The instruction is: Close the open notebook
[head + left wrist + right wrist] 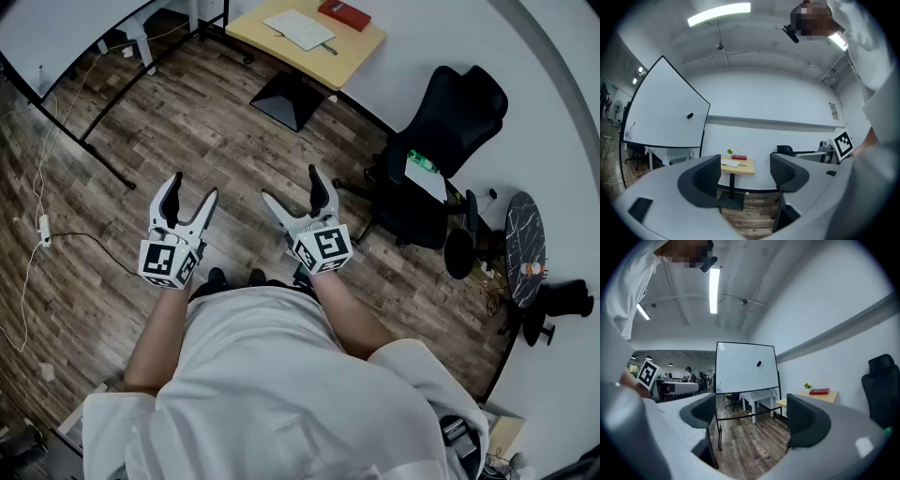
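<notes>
Left tool [195,186], right tool [291,184] agape; wide floor [216,112] before notebook [298,29] (open)

1. The notebook [298,29] is open, and its white pages face up.
2. It lies flat on a small table [361,47] with a light wooden top. The table stands at the far end of the room, by the white wall.
3. The notebook sits near the middle of the table top, a bit to the left.
4. A red book [344,13] lies near it, closer to the wall.
5. A thin dark thing [328,47] lies just beside the notebook's right edge. It is too small to tell what it is.
6. In the left gripper view, the notebook [731,163] is a small, flat, white shape far away.
</notes>
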A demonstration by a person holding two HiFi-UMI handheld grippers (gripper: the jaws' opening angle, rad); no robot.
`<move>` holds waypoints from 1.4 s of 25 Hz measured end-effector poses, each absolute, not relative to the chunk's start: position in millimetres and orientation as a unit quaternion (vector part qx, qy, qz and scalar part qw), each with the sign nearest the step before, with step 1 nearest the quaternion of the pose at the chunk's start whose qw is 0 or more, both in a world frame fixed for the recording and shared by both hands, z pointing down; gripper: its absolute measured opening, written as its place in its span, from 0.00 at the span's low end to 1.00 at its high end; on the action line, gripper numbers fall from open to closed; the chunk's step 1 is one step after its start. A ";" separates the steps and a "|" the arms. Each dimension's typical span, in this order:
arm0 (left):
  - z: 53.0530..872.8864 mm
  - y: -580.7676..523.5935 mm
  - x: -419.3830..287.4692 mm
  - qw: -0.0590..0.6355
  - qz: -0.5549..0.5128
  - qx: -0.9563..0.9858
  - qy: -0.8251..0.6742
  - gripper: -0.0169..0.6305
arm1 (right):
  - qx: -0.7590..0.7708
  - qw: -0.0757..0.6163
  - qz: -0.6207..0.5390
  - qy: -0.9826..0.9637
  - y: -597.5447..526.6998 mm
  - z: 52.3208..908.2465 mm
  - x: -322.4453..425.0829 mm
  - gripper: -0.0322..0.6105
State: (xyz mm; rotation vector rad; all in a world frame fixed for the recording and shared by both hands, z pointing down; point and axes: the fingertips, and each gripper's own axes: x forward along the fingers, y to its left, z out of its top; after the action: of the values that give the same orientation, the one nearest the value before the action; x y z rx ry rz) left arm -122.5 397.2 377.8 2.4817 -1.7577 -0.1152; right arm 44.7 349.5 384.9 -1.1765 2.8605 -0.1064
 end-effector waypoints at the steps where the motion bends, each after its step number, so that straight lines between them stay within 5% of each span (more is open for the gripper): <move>1: 377.1 396.7 -118.5 0.046 -0.033 0.817 -0.574 0.51 | -0.379 0.023 -0.034 0.924 348.9 384.6 46.7 0.79; 35: 386.6 393.0 -89.9 0.074 -0.030 0.819 -0.569 0.48 | -0.363 0.010 -0.085 0.928 338.9 413.7 109.9 0.79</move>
State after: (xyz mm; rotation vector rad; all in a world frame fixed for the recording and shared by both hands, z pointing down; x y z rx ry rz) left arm -89.9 393.0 386.6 2.4575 -1.7066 -0.0893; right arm 109.9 338.9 413.7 -1.1340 2.8963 -0.2641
